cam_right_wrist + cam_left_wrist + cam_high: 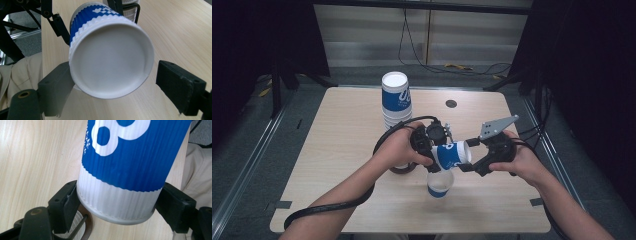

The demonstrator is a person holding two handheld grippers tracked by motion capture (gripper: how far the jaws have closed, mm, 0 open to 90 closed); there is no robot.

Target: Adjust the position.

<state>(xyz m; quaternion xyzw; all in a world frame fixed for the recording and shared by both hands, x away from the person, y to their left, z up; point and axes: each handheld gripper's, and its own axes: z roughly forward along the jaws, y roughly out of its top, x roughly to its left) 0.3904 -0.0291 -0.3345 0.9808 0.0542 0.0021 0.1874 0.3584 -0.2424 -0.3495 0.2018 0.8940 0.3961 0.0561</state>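
A blue and white ribbed paper cup [453, 155] lies on its side in the air above the wooden table [337, 150]. My left gripper [437, 152] is shut on it. In the left gripper view both pads press the white band at the cup's [130, 162] near end, on either side of my left gripper [120, 203]. My right gripper [468, 155] faces the cup's other end. In the right gripper view the closed white end of the cup [110, 60] sits between the jaws of my right gripper [117, 86], which stands open, with a gap at the right-hand pad [175, 82].
A tall stack of the same cups [396, 102] stands at the back middle of the table. Another single cup [440, 184] stands on the table just below the held one. A dark round hole [451, 103] lies near the far edge. A brown ring [404, 170] rests under the left hand.
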